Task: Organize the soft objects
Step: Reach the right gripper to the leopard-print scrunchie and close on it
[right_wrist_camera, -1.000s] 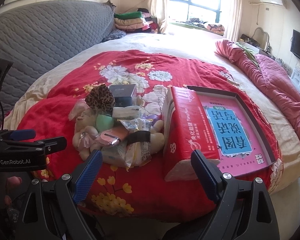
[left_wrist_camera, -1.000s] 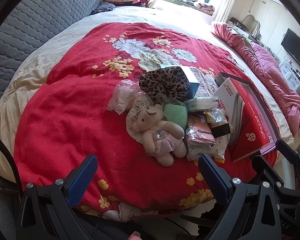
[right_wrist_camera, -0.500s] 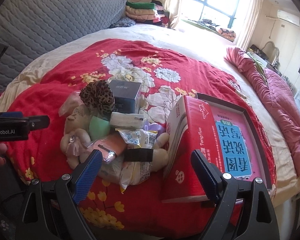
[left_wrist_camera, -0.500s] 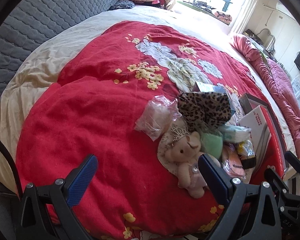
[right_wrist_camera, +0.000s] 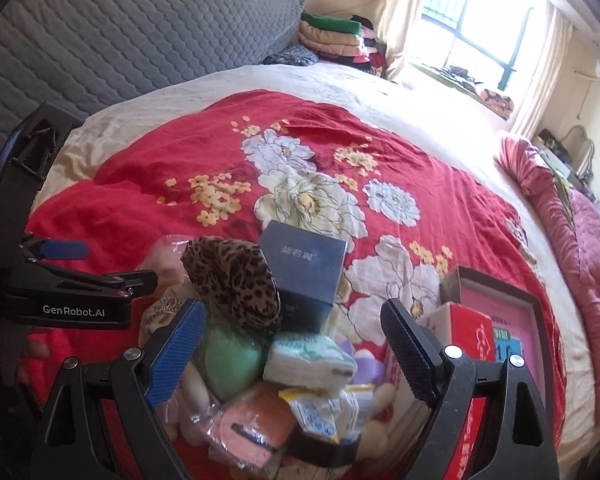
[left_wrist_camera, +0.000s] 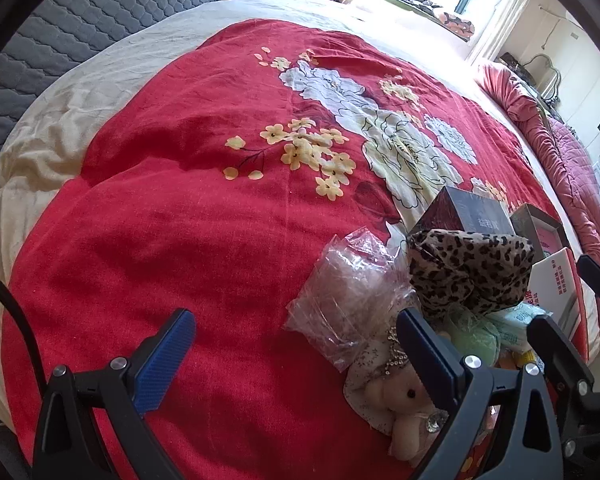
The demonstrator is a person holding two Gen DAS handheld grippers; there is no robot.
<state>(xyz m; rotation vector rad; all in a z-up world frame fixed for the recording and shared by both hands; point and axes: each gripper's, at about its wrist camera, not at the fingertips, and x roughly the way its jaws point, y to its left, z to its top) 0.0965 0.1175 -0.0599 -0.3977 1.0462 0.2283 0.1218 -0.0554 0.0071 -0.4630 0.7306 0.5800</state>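
Note:
A heap of soft things lies on the red flowered bedspread [left_wrist_camera: 188, 216]. It holds a leopard-print cloth [left_wrist_camera: 470, 276], a clear plastic bag [left_wrist_camera: 348, 292], a small plush bear [left_wrist_camera: 400, 400], a green sponge [right_wrist_camera: 232, 356], a white tissue pack [right_wrist_camera: 308, 360] and a pink wrapped item [right_wrist_camera: 248, 424]. My left gripper [left_wrist_camera: 296, 360] is open and empty over the bedspread, its right finger against the heap's left edge. My right gripper [right_wrist_camera: 296, 344] is open and empty, its fingers on either side of the heap's near part.
A dark blue box [right_wrist_camera: 306, 268] stands behind the leopard cloth. A red and white carton [right_wrist_camera: 464, 336] and a pink-lined open box [right_wrist_camera: 512, 320] lie to the right. A grey quilted headboard [right_wrist_camera: 120, 36] and folded blankets [right_wrist_camera: 336, 36] are at the back.
Both grippers have moved forward toward the heap and sit closer over it. The left view has swung left, so the heap now sits at its lower right. Both stay open.

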